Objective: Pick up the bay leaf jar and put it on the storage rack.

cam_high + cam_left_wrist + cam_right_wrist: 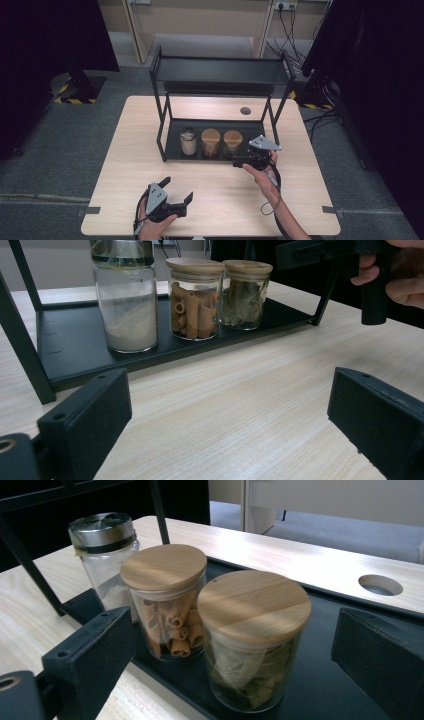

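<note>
1. while the right gripper [239, 161] hangs just in front of the jar of leaves [252, 640], its jaws stand wide apart with nothing pressed between them; the jar sits in the gap ahead, apart from both pads.
2. that jar stands upright on the lower shelf [175, 150] of a black rack [220, 70] on the tabletop [220, 200], at the right end of a row of three.
3. next to it is a jar of pasta tubes [167, 605], so close that their walls nearly touch, and beyond that a jar of white powder [105, 560] with a metal lid.
4. the jar of leaves looks like glass with a loose-fitting wooden lid [254, 605]: stiff, smooth and probably slippery, breakable if knocked, and light, since dried leaves weigh little.
5. i judge the best hold to be on the glass wall below the lid, about mid-height; a hold on the lid alone could lift it off.
6. the narrow space on the pasta side is the risk: a pad sliding in there may push the neighbour.
7. the left gripper [176, 196] rests low near the front edge of the tabletop, jaws wide and empty, well apart from the rack.
</note>
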Demonstrator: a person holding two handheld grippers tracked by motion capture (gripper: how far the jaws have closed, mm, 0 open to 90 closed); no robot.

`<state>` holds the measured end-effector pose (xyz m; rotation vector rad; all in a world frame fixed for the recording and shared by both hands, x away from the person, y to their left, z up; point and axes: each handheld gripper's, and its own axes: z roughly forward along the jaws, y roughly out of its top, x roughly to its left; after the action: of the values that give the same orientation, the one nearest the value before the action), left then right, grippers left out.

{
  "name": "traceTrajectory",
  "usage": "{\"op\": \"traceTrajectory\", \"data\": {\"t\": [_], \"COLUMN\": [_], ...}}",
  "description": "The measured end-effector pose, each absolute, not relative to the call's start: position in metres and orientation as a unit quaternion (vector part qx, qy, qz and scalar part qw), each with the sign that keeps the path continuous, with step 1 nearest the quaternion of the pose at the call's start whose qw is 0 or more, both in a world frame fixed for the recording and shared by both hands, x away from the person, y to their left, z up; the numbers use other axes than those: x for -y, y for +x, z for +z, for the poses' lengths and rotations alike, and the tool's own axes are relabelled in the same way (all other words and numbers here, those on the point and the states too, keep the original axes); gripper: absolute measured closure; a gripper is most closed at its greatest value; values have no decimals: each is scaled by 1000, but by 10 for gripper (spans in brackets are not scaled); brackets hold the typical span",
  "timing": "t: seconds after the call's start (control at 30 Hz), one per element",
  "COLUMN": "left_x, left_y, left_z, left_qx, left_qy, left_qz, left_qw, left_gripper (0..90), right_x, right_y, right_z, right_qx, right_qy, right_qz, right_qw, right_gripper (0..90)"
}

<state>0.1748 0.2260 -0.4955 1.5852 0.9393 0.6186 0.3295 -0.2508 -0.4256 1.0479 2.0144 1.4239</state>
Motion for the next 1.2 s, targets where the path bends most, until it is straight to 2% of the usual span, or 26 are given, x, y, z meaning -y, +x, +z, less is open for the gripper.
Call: {"op": "traceTrajectory", "data": {"t": [1.2], "left_x": [-227], "left_y": [175], "left_z": [-496], "left_qx": [-403], "left_qy": [671], "left_qz": [265], "left_qw": [563], "left_gripper": [33], "right_x": [259], "right_y": [277], "right_z": [-425], "right_qx": [-735], "right_qy": [348], "right_qz": [546], "right_qw": [201], "right_gripper": [38]}}
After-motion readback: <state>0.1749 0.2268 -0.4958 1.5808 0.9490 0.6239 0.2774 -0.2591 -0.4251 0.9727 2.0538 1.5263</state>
